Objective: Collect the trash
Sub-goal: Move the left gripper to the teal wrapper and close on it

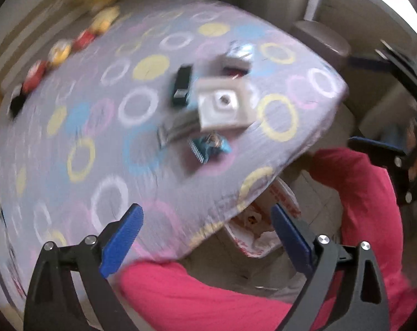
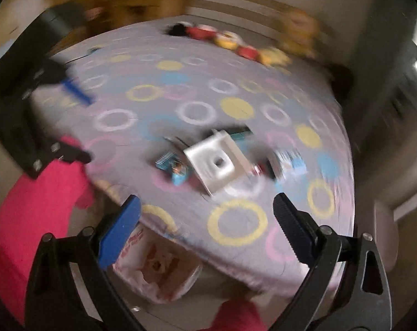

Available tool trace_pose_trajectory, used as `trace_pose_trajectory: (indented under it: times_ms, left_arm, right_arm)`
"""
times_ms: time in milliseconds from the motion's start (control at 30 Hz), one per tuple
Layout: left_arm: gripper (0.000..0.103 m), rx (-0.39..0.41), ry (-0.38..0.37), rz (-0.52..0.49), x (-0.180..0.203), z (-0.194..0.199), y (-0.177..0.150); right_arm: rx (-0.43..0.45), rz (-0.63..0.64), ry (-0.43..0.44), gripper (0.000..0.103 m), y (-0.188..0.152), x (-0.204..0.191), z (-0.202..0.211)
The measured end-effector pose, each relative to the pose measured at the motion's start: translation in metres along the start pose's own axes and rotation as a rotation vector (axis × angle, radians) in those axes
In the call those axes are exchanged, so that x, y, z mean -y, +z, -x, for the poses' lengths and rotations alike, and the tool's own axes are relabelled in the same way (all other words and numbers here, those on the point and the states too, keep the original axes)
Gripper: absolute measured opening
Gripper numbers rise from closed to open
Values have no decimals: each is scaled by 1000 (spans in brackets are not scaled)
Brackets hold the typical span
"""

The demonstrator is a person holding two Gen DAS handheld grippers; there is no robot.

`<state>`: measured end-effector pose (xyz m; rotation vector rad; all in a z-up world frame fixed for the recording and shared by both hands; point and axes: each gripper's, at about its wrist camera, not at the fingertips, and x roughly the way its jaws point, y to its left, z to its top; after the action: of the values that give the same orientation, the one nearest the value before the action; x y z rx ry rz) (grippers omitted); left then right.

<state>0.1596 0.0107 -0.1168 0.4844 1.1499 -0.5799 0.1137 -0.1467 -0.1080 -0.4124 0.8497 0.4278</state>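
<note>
Both hand-held grippers empty and wide open above the bed; trash pile sits ahead of them.

Left hand-held gripper (image 1: 207, 238) and right hand-held gripper (image 2: 207, 229) hold nothing. White box (image 1: 223, 106) with blue wrapper (image 1: 211, 149) beside it lies mid-frame on the bed (image 1: 79, 127), above both fingertip pairs. Bag-lined bin (image 2: 158, 273) sits at lower centre, under the bed edge. Neither gripper clearly nearer; blur.

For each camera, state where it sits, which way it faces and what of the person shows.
Left wrist: on the left hand-held gripper, open, facing down at the bed; pink clothing and the right hand-held gripper show.
Right wrist: on the right hand-held gripper, open, facing down; pink clothing and the left hand-held gripper show.
Shared: white box, trash bag.
</note>
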Motion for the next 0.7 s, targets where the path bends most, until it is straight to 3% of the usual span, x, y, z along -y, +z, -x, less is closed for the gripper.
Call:
trace_pose_trajectory:
  times_ms: [133, 367, 700]
  left_arm:
    - [94, 43, -1, -164, 7, 6, 14]
    - [94, 21, -38, -323, 14, -28, 41]
    - [94, -80, -169, -327, 9, -96, 68]
  right_arm:
    - [13, 134, 58, 94, 17, 1, 3]
    - [-50, 189, 164, 94, 33, 19, -26]
    - [-174, 200, 323, 94, 32, 25, -91]
